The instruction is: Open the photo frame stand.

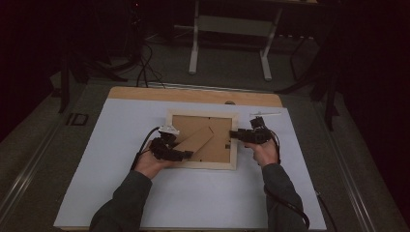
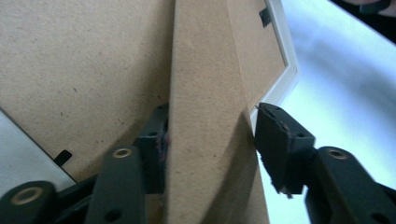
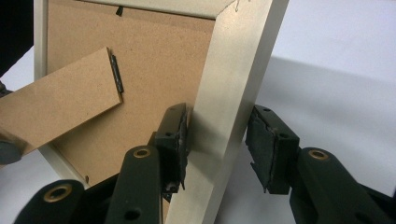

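A picture frame (image 1: 203,165) with a pale wooden rim lies face down on the white mat, its brown backing board (image 1: 220,126) facing up. From the board a brown easel stand (image 1: 198,141) folds out toward the lower left. My left gripper (image 1: 188,154) is at the frame's lower left. In the left gripper view the stand (image 2: 205,116) runs between the jaws of that gripper (image 2: 210,140), and both pads meet its edges. My right gripper (image 1: 233,134) is shut on the frame's right rail (image 3: 233,70). The pads of the right gripper (image 3: 217,140) sit on either side of the rail.
The white mat (image 1: 193,203) covers a wooden tabletop (image 1: 193,94). A small white strip (image 1: 265,114) lies on the mat behind the right gripper. Beyond the table stand a metal table frame (image 1: 229,24) and floor cables (image 1: 145,67). The room around is dark.
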`<state>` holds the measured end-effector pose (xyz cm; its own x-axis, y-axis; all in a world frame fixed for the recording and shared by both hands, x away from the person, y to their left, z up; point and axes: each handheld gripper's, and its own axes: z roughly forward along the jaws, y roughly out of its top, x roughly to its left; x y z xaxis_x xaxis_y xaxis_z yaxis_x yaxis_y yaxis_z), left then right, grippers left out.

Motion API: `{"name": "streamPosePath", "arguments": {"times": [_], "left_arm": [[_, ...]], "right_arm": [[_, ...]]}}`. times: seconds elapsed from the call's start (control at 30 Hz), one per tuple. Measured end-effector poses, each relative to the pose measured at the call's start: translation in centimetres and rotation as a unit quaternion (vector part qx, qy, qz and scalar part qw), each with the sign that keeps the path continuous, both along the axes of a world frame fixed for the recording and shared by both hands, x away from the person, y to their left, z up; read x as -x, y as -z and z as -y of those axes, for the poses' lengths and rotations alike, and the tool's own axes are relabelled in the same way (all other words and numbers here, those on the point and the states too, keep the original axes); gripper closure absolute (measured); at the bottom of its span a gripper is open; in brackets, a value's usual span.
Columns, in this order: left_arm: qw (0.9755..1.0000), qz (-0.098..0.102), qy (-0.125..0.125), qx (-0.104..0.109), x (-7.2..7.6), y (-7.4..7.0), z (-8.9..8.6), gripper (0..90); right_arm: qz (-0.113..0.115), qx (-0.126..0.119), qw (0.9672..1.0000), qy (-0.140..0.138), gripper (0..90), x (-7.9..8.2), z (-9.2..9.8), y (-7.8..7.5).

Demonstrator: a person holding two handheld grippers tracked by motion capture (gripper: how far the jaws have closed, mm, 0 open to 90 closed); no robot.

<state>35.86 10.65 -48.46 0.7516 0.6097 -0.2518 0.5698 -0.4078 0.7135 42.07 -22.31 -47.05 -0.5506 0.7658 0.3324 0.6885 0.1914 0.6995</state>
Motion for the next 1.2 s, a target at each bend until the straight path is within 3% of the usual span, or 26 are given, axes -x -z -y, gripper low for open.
{"name": "streamPosePath", "arguments": {"times": [0.43, 0.7, 1.2], "left_arm": [[0.9994, 0.026, 0.007, -0.02, 0.3, -0.3, 0.6, 52.6], [0.9988, 0.04, 0.006, -0.029, 0.5, -0.5, 1.1, 53.2], [0.9974, 0.053, 0.007, -0.048, 0.4, -0.9, 1.4, 53.9]], "right_arm": [[0.014, 0.012, 0.9998, 0.002, 58.4, 0.3, 0.0, -0.5], [0.034, 0.02, 0.9992, 0.005, 58.7, 0.6, 0.1, -0.9], [0.045, 0.018, 0.9987, 0.012, 59.4, 0.7, 0.1, -1.4]]}}
